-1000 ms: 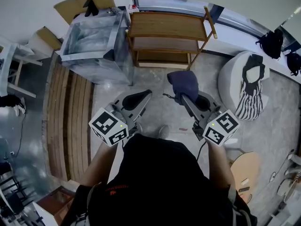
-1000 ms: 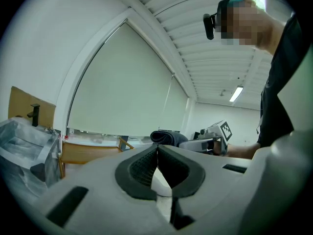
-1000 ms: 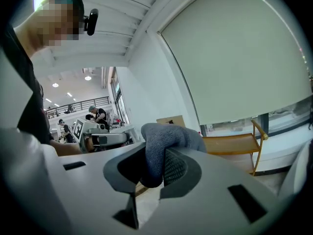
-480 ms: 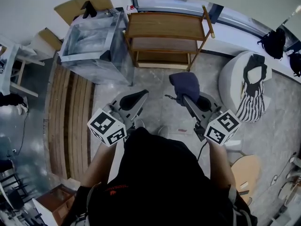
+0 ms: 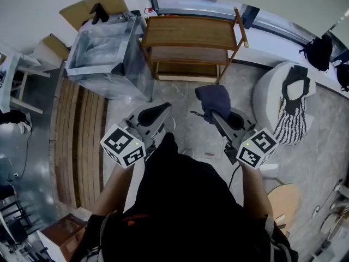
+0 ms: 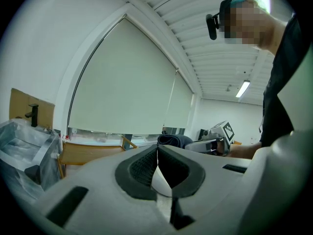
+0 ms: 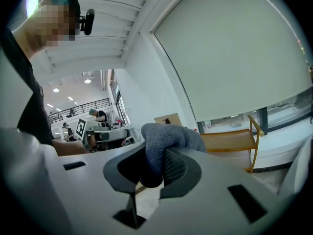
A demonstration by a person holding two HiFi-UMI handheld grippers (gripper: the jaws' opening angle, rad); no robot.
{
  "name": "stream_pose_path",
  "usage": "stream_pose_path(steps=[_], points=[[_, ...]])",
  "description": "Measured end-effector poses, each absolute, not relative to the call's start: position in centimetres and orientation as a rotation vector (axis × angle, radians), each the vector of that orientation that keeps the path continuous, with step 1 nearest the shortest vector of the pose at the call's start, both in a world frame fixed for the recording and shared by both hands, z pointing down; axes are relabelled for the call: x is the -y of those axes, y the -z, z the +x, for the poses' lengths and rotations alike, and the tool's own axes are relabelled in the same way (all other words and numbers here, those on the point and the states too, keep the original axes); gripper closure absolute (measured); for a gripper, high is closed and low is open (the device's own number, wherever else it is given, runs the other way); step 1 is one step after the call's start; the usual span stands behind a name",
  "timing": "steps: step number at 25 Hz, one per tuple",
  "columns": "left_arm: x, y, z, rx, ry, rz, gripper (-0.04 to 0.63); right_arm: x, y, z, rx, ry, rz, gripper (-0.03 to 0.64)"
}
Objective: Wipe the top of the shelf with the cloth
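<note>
Ahead of the person, well short of the wooden shelf, the right gripper has its jaws clamped on the dark cloth. The left gripper has its jaws together on nothing. The bunched cloth seems pinched by one fold only, so friction against the shelf top could drag it free.

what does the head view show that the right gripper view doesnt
Only the head view: the clear plastic bin left of the wooden shelf, and the striped bag on the right. Only the right gripper view: the roller blind, the ceiling and distant people. Both: the dark cloth clamped in the right gripper, the left gripper and the shelf top.
</note>
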State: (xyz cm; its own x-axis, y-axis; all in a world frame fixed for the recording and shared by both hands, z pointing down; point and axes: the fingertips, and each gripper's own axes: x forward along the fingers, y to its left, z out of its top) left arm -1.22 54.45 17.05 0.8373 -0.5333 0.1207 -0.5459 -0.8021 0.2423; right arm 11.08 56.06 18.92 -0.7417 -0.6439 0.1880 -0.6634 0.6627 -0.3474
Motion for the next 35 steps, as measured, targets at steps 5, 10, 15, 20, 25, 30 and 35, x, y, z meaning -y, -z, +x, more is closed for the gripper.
stream_pose_path(steps=[5, 10, 15, 20, 25, 30, 35], points=[[-52.1, -17.5, -0.5, 0.825, -0.058, 2.748, 0.575, -53.8, -19.4, 11.7, 2.816, -0.603, 1.095, 0.557], [-49.3, -18.2, -0.3, 0.820, -0.056, 2.740, 0.574, -51.3, -20.1, 11.8, 2.810, -0.607, 1.088, 0.557], [-45.7, -19.4, -0.1, 0.781, -0.069, 2.740, 0.574, -48.0, -21.1, 11.9, 2.789, -0.629, 1.114, 0.557], [-39.9, -20.7, -1.0, 0.759, -0.072, 2.725, 0.574, -42.9, -22.7, 10.8, 2.758, -0.672, 1.133, 0.557], [-33.3, -21.0, -3.2, 0.771, -0.074, 2.707, 0.574, -36.7, -23.5, 8.4, 2.727, -0.696, 1.098, 0.557], [-26.5, -21.9, -6.2, 0.828, -0.091, 2.701, 0.575, -30.5, -24.3, 6.3, 2.682, -0.723, 1.109, 0.557], [-20.3, -21.7, -8.0, 0.839, -0.134, 2.724, 0.575, -23.8, -25.0, 4.5, 2.628, -0.743, 1.121, 0.557]])
